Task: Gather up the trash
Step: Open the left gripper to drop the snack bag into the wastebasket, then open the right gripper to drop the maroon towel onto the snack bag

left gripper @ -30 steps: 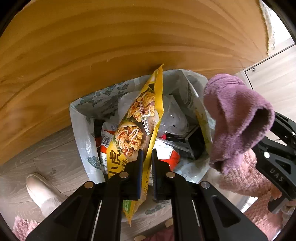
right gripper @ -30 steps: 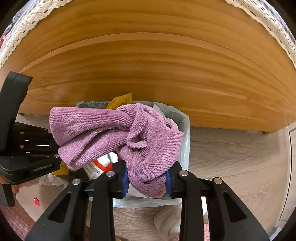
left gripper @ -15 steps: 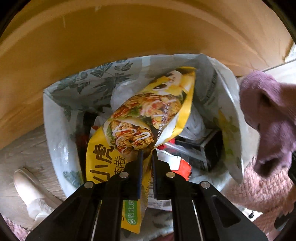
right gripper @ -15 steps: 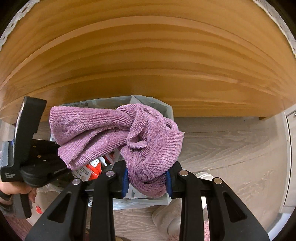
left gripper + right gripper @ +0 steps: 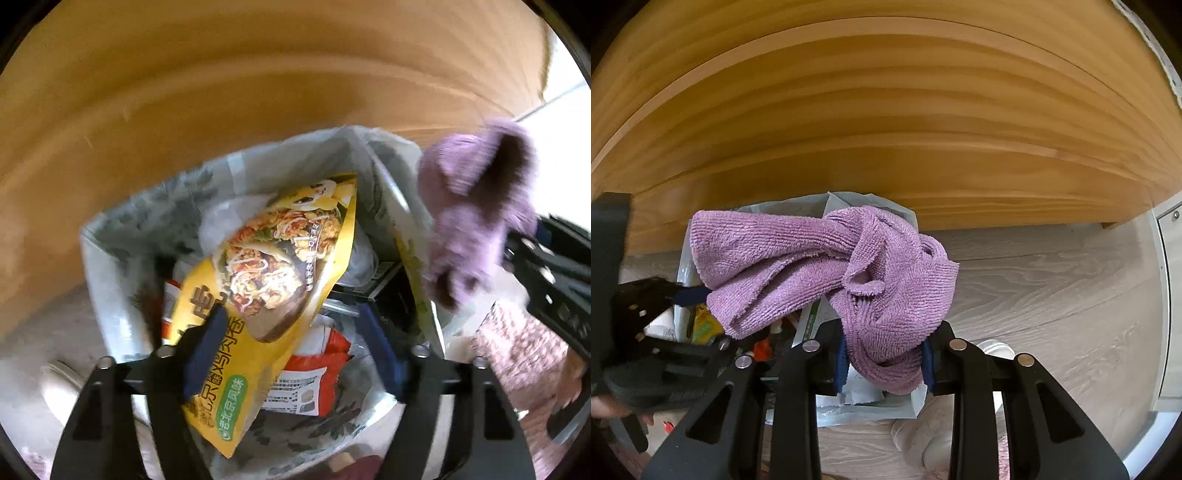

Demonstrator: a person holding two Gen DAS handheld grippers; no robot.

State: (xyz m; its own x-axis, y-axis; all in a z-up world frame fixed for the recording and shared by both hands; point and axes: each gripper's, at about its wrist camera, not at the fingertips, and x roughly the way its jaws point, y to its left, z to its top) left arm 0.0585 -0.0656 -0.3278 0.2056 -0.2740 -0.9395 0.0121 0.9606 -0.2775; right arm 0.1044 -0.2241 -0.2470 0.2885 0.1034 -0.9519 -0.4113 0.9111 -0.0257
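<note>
Trash first: from my left wrist camera I see the yellow snack wrapper lying tilted over the open bag of rubbish, its top corner toward one o'clock and its lower end between the fingers of my left gripper. Those jaws are opening, spread wide, and the right pad stands clear of the wrapper; blur keeps me from telling whether the left pad touches it. Only this view looks into the bag, where a red-and-white packet and dark items lie. My right wrist camera shows what the left cannot: my right gripper clamped on the purple cloth, which drapes toward nine o'clock and hides most of the bag. The wooden panel fills twelve o'clock, pale floor three o'clock.
</note>
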